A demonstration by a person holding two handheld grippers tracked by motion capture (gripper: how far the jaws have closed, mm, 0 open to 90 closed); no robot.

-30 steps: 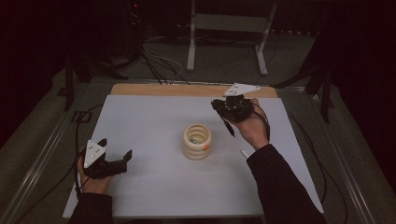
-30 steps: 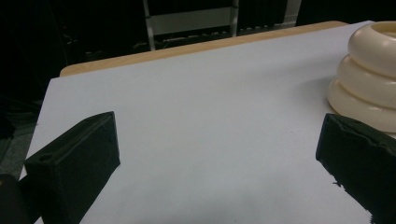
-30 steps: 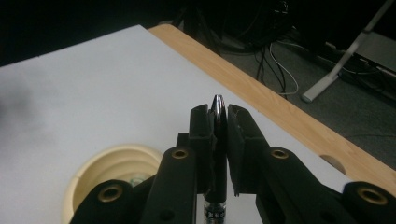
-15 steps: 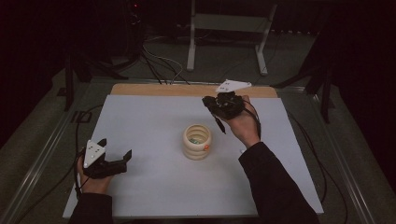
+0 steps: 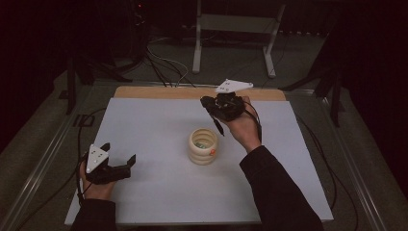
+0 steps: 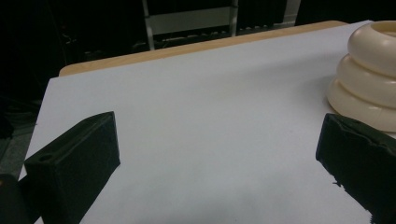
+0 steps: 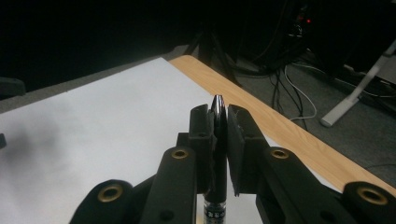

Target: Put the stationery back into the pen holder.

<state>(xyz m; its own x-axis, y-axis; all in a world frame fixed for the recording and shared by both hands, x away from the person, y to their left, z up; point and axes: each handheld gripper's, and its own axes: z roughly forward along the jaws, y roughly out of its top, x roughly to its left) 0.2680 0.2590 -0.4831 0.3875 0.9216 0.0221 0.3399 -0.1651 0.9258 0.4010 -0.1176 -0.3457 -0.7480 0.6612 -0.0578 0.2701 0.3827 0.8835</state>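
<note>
Leftward drifts the right hand-held gripper since a second ago, clenched on a dark pen that slants down toward the cream ringed holder mid-tabletop; the pen hangs just above the holder's far right rim. Near left, the left hand-held gripper hasn't budged, jaws spread wide, grasping nothing.

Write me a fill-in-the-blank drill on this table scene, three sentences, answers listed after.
1. The right gripper is shut on a ____.
2. The left gripper rests on the white sheet with its jaws ____.
3. The cream ribbed cup stands between the two grippers, with neither one ____ it.

Missing words: pen; open; touching
</note>
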